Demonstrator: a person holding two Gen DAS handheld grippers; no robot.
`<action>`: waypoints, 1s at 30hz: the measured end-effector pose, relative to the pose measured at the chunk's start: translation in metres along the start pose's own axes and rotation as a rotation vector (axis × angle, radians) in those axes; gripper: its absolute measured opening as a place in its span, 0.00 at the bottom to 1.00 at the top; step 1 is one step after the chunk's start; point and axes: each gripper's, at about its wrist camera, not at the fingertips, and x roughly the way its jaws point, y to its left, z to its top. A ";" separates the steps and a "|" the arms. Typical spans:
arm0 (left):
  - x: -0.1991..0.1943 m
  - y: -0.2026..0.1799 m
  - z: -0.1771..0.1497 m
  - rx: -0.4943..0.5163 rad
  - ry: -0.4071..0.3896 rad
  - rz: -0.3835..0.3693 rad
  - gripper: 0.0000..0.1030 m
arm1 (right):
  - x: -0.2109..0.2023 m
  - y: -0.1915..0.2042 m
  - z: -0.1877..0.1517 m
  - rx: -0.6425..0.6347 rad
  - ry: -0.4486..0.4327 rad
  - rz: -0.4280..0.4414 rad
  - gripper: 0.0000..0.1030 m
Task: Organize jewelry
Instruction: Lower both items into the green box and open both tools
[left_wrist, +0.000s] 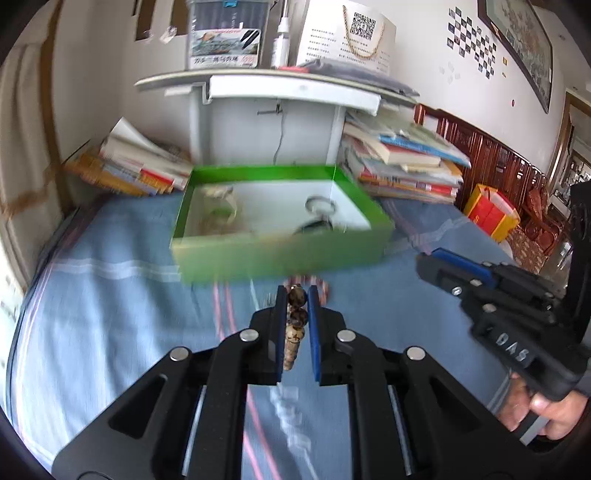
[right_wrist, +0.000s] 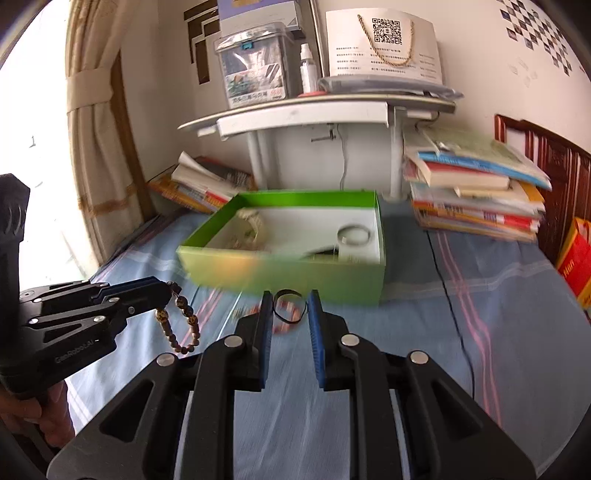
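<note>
Left hand-held gripper (left_wrist: 297, 295) clamps bead bracelet (left_wrist: 295, 325); right (right_wrist: 290, 299) pinches black ring (right_wrist: 290, 308).

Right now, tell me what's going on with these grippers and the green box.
A person holds a gripper in each hand above a blue bedsheet. The left gripper is shut on a bead bracelet, which dangles from it. The right gripper pinches a thin black ring. The green box ahead already holds a metal bangle and other pieces. A red bracelet lies on the sheet.
</note>
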 end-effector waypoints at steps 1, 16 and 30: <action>0.007 0.001 0.013 0.005 -0.007 0.008 0.11 | 0.009 -0.003 0.009 0.004 -0.002 0.001 0.19; 0.152 0.038 0.132 -0.008 0.055 0.110 0.15 | 0.143 -0.025 0.094 -0.004 0.007 -0.007 0.19; 0.018 0.027 0.069 0.026 -0.201 0.136 0.83 | 0.024 -0.042 0.054 0.073 -0.175 -0.053 0.65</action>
